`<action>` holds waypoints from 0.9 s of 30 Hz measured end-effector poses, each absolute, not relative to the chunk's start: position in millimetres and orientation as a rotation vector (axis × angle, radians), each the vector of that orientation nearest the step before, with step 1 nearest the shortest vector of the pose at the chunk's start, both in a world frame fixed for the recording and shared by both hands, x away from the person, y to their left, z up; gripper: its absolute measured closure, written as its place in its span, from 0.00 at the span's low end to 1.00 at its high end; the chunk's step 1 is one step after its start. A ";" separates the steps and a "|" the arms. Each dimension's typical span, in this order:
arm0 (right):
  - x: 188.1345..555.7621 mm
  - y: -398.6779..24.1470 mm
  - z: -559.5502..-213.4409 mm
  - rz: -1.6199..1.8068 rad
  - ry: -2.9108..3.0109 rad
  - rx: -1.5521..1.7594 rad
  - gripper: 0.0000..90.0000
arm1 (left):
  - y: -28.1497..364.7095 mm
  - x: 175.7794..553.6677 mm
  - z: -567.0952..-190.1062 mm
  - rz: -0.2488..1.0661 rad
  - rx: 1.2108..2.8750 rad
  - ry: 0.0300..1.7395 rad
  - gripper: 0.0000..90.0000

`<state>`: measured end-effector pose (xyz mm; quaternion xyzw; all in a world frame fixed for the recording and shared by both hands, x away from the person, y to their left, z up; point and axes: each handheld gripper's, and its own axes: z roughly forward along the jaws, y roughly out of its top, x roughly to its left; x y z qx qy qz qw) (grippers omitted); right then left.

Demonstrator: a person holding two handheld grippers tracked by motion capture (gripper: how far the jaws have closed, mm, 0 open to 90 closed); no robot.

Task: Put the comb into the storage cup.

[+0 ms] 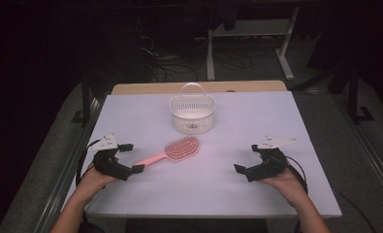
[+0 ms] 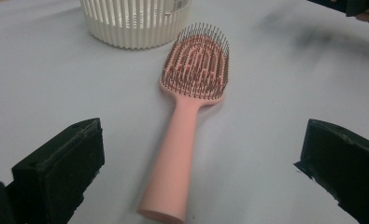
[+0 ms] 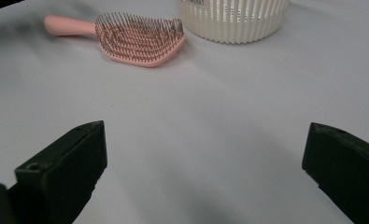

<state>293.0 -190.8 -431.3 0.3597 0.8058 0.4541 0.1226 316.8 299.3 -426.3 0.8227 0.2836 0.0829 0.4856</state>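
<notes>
A pink hairbrush (image 1: 177, 150) lies bristles up on the white table (image 1: 218, 189), its handle pointing toward my left gripper (image 1: 132, 158). That gripper stands open just short of the handle's end. In the left gripper view the brush (image 2: 187, 107) runs away from me, and the handle end sits between the wide black jaws of the left gripper (image 2: 204, 135) without touching them. My right gripper (image 1: 246, 158) rests open at the right side of the table, holding nothing. From the right gripper (image 3: 205, 133) the brush (image 3: 135, 42) lies far off at the upper left.
A white slatted basket (image 1: 192, 114) with a hoop handle stands behind the brush head, also seen as the basket (image 2: 135, 23) and the basket (image 3: 233, 21). Beyond the table's far edge are desk legs and cables on a dark floor.
</notes>
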 end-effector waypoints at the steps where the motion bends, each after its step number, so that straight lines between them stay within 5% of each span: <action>1: 292.6 -191.1 -431.1 1.331 2.350 1.050 0.00 | 299.1 317.0 -426.3 0.201 2.003 0.690 0.00; 27: 292.6 -194.8 -434.7 1.335 2.345 1.067 0.00 | 299.3 325.9 -417.6 0.205 1.992 0.686 0.00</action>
